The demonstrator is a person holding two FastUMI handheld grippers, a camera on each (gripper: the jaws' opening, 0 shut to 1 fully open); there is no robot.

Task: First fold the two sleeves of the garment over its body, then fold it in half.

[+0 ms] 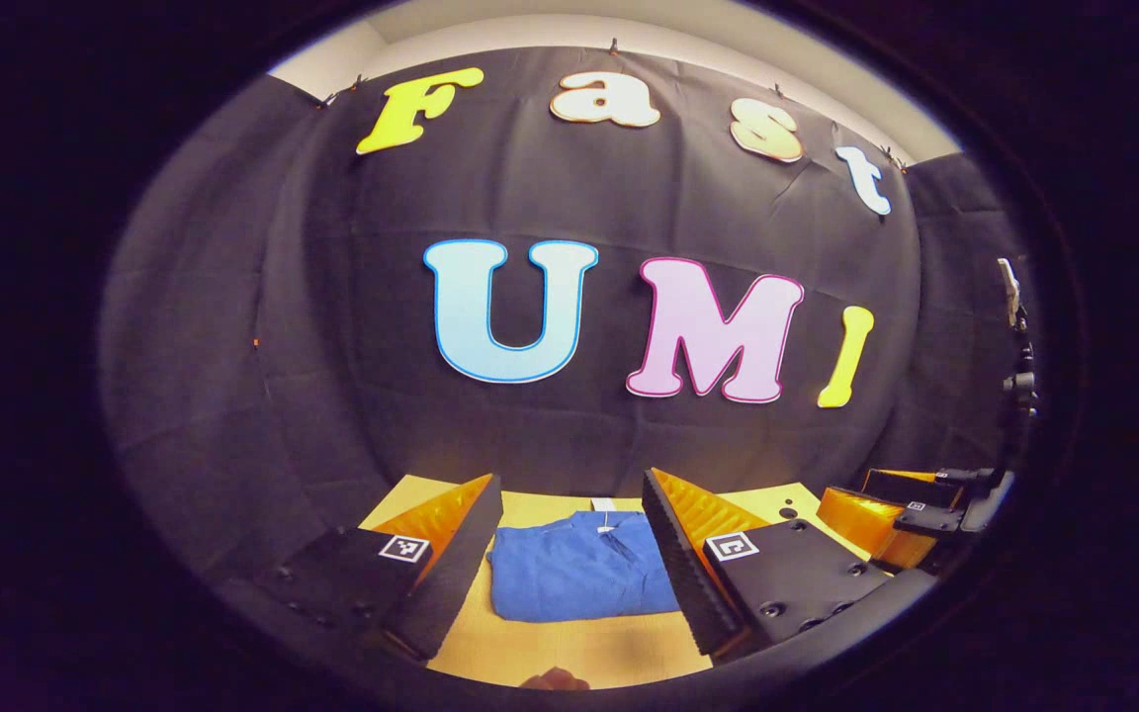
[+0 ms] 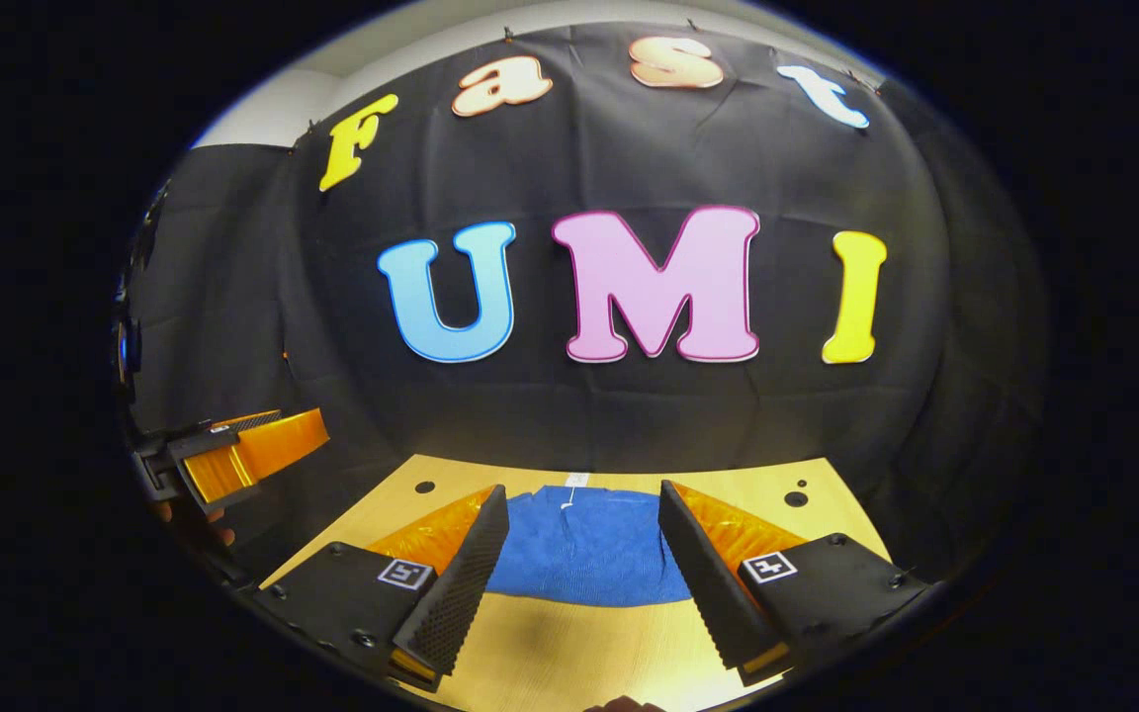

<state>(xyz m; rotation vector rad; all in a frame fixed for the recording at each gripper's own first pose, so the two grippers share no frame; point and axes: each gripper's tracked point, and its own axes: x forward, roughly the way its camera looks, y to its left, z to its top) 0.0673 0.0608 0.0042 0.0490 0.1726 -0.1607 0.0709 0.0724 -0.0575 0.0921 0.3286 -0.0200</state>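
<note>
In the left gripper view, the left gripper (image 1: 569, 514) was held above the near part of the table (image 1: 569, 648), its two fingers spread wide apart with nothing between them. Seen through the gap between the fingers, the blue garment (image 1: 579, 574) lay flat on the wooden table as a compact folded rectangle, no sleeves sticking out at its sides, with a small white tag (image 1: 604, 506) at its far edge, toward the black cloth wall (image 1: 332, 346). Neither finger touched the fabric. At the right edge of that view the right gripper (image 1: 911, 504) was visible, off to the side of the garment and raised; from that angle I could not tell how its fingers stood. In the right gripper view, the left gripper (image 2: 253, 450) showed at the far left, held in the air beside the table, with part of a hand (image 2: 199, 524) beneath it. Centre frame, the right gripper (image 2: 584, 524) was likewise wide open and empty, its fingers framing the garment (image 2: 589, 549), which rested on the table (image 2: 569, 653) near the far edge, tag (image 2: 576, 481) toward the wall. Two small dark holes (image 2: 795, 498) marked the tabletop to the right of the garment.
</note>
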